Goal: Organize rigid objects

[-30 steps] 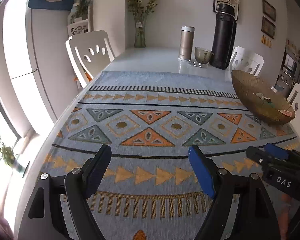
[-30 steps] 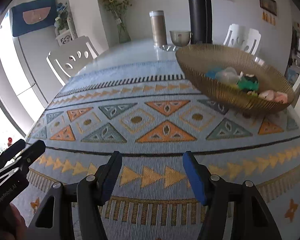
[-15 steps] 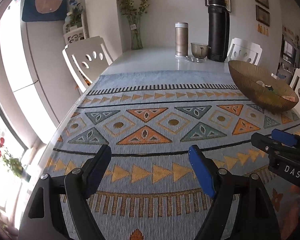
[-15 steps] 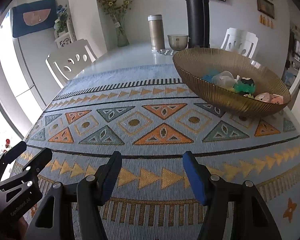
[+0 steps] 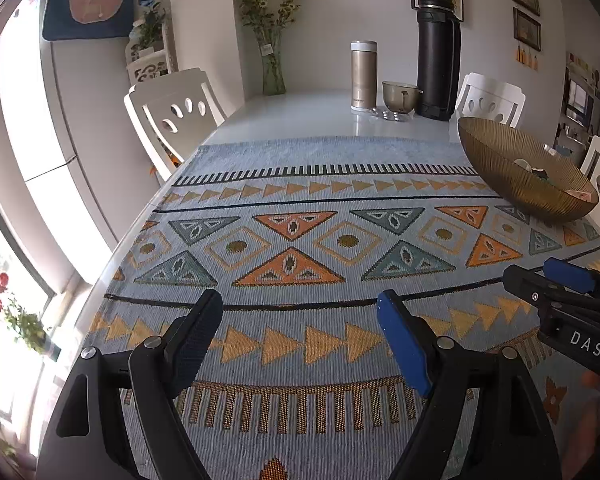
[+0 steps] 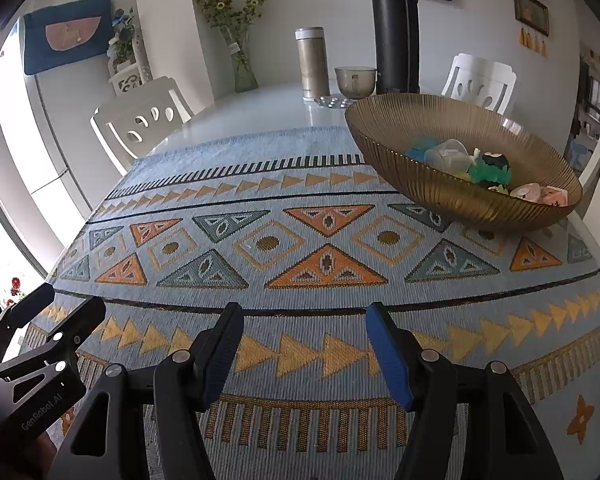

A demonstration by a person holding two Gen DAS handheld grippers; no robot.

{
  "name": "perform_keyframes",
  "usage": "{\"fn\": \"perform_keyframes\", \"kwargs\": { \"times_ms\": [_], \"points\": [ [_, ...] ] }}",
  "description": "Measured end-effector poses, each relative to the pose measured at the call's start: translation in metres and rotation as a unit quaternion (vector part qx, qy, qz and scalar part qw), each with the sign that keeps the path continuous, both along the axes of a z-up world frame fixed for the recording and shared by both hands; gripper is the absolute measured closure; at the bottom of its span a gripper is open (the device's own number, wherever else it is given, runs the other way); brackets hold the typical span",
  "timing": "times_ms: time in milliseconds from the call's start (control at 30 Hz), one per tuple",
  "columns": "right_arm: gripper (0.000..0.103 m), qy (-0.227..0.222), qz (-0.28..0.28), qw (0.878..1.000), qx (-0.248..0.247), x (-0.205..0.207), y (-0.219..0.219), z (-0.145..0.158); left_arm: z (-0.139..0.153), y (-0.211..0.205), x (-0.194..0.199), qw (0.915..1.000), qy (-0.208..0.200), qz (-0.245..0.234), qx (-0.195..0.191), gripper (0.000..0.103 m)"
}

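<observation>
Coarse woven cloth runner (image 5: 300, 208), matt, glossy white counter (image 5: 300, 116), ribbed translucent amber bowl (image 6: 452, 196), brushed metal flask (image 5: 363, 76), matt black thermos (image 5: 436, 52)

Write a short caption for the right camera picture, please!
Open right gripper hovers over the patterned cloth, near a gold bowl of small toys.

Open patterned cloth (image 6: 300, 208) ahead; bowl (image 6: 460, 196) far right, perhaps near the table edge.
</observation>
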State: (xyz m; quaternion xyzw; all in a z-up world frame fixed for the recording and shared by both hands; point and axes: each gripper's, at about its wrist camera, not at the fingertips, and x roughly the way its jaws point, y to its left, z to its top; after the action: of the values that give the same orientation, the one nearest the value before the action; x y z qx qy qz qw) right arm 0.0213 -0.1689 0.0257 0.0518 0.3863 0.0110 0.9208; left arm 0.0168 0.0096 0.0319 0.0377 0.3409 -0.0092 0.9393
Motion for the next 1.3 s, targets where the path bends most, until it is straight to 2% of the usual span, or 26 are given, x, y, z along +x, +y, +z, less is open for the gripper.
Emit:
{"fn": "perform_keyframes", "kwargs": {
  "times_ms": [1300],
  "points": [
    [0.041,0.009,0.004,1.000,-0.007,0.0038,0.0021,-0.0042,-0.0049,0.0018,0.0044,0.9999,0.016,0.004,0.001,0.024]
  ]
}}
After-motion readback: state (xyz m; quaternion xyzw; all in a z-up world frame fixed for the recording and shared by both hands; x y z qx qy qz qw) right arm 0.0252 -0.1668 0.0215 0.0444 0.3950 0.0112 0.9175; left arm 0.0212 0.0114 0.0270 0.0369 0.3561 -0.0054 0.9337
